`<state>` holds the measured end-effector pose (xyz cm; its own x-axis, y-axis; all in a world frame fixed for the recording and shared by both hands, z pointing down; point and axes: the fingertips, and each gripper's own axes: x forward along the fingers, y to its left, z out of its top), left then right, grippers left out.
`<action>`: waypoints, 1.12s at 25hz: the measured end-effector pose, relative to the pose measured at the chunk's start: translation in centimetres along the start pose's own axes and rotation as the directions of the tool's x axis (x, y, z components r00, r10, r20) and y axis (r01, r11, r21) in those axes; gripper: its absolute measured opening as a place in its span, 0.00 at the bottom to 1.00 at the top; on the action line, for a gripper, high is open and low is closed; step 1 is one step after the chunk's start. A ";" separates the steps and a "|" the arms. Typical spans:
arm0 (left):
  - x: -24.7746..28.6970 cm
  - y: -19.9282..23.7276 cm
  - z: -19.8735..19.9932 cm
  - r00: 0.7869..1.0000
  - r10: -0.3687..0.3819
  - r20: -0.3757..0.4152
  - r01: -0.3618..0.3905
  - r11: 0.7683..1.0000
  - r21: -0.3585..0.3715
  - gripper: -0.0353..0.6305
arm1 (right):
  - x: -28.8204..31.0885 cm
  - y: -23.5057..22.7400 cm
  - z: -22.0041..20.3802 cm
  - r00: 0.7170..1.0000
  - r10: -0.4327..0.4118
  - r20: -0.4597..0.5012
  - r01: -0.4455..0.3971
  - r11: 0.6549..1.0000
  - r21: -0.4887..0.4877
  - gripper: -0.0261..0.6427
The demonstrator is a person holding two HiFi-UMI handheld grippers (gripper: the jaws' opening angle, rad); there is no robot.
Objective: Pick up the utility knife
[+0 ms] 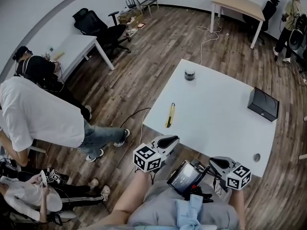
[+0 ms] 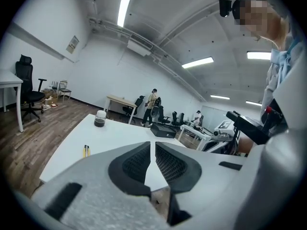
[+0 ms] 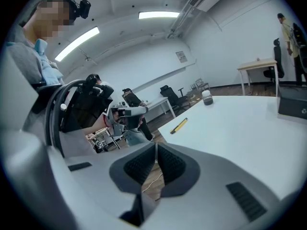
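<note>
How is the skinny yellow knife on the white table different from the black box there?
The slim yellow-and-black utility knife is long and thin; the black rectangular box is chunky. The knife lies flat, while the box stands taller. In the head view the knife sits by the left edge of the white table and the box near its right edge. Both rest on that table, well apart.

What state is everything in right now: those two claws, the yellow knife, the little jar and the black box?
left claw: shut, empty.
right claw: shut, empty.
utility knife: lying flat on the table, untouched, near its left edge.
jar: standing upright at the table's far side.
black box: resting near the table's right edge.
</note>
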<state>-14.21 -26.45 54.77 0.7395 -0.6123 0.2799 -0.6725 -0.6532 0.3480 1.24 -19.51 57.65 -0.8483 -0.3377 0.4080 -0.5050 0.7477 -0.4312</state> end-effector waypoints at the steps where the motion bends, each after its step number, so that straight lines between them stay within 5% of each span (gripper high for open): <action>1: 0.4 0.2 0.2 1.000 0.006 -0.005 -0.006 1.000 0.004 0.08 | -0.3 -0.3 0.1 1.000 -0.002 0.001 0.002 1.000 0.002 0.08; 11: 3.1 4.4 1.4 0.995 0.068 -0.076 -0.065 0.997 0.034 0.08 | -0.6 -2.4 1.5 1.000 -0.008 0.009 0.008 1.000 0.022 0.08; 21: 4.5 10.1 1.1 0.969 0.215 -0.120 -0.217 0.976 -0.008 0.09 | -0.7 -3.2 0.9 1.000 0.001 -0.006 -0.001 0.999 0.051 0.08; 28: 5.6 13.4 0.2 0.943 0.285 -0.174 -0.292 0.956 -0.017 0.25 | -0.8 -3.9 0.7 1.000 0.002 -0.017 -0.001 0.998 0.063 0.08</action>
<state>-19.05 -38.71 60.80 0.5109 -0.6853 0.5190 -0.8584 -0.4386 0.2659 3.80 -22.58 58.44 -0.8463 -0.3262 0.4211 -0.5134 0.7104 -0.4815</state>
